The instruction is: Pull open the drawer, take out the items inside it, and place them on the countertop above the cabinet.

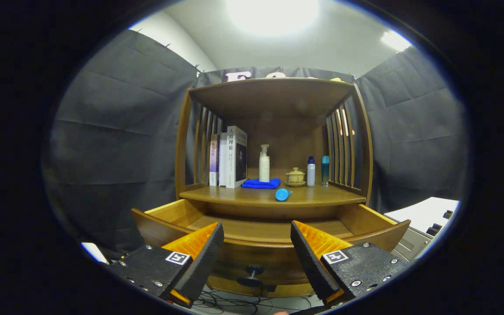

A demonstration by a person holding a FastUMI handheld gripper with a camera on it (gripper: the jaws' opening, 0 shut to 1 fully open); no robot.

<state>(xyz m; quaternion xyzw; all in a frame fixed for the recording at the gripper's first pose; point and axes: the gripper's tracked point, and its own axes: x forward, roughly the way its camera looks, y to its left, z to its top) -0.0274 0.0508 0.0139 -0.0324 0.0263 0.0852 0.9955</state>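
The drawer (274, 227) stands pulled out from the cabinet (274, 131), its front curving toward the camera, its knob (252, 273) low between the fingers. The gripper (256, 249) hangs in front of the drawer front with its fingers spread wide and nothing between them.

The visible part of the drawer floor is bare wood; the near strip is hidden behind the drawer front, so whether anything lies there cannot be told.

On the countertop (322, 199) a blue cylinder (283, 194) lies on its side near the front edge. Its round end faces the camera, so its long axis runs roughly front to back, tilted slightly to the side. Behind it sit a folded blue cloth (260, 183), a white pump bottle (264, 164), books (230, 157), a small lidded pot (295, 177) and two slim bottles (317, 171).

Risks, as judged:
- The cylinder rests on its curved side close to the edge. A bump to the cabinet, or a knock from the fingers, could set it rolling off into the drawer or to the floor.
- A reach into the drawer's hidden near strip would be made blind; the fingers may strike the drawer front.
- Any further placement must land clear of the cylinder, or it will be knocked off.
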